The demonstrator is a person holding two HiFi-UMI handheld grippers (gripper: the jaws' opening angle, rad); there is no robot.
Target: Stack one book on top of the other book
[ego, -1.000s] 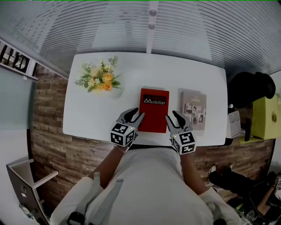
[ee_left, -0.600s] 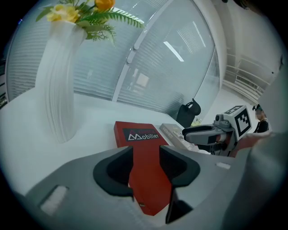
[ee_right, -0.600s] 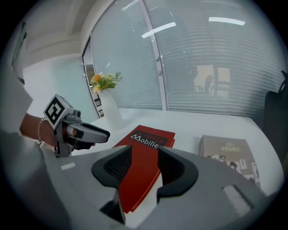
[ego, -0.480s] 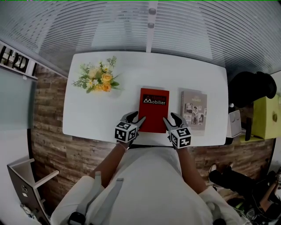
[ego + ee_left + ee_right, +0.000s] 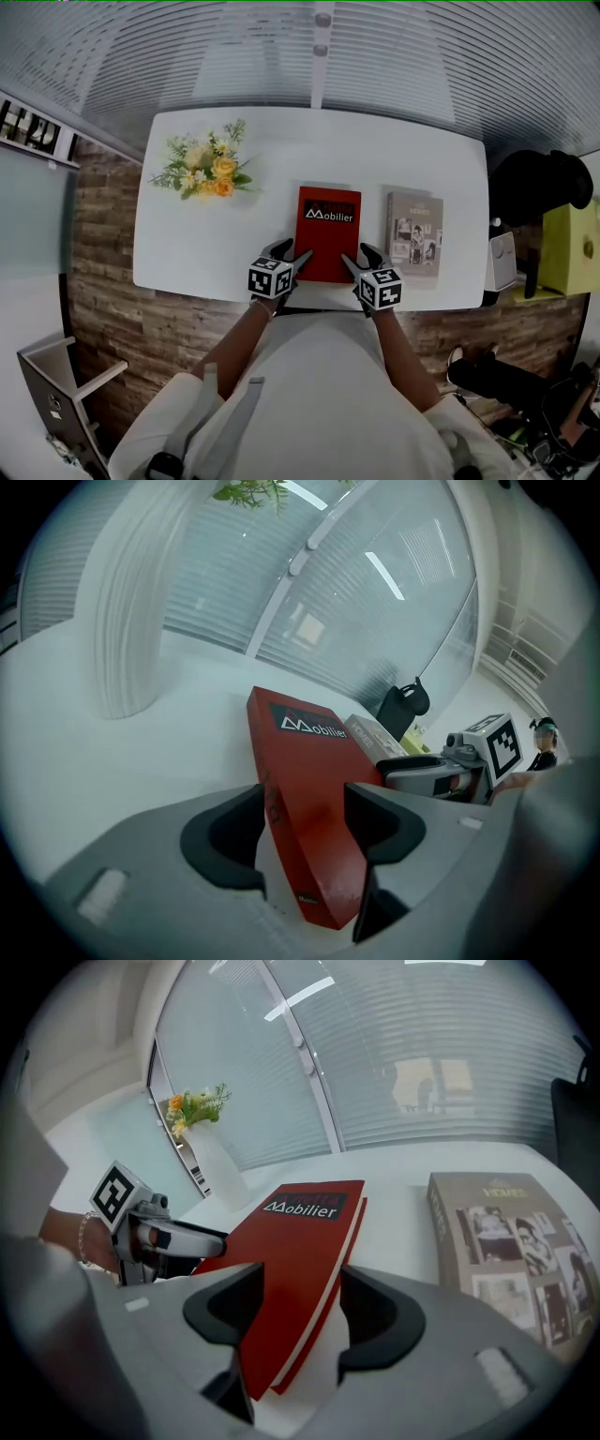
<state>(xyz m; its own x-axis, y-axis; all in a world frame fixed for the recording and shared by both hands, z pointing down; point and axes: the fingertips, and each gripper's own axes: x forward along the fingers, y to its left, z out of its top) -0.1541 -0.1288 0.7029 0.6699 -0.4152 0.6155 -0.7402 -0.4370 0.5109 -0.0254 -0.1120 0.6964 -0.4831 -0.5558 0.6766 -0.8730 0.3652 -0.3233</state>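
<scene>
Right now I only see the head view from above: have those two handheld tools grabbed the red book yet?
Observer: Not yet. In the left gripper view the left gripper's fingers have just been opening; they stand apart, the red book's near left corner between them, unclamped.
Operator: And the right one?
Observer: Same in its view: the right gripper's fingers have just been opening, wide apart, around the near right corner.
Operator: What holds the flowers?
Observer: A tall white vase.

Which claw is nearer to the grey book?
Right. The right claw straddles the red book's near corner beside the grey book; the left claw, the opposite corner. Their jaws have just been opening.
</scene>
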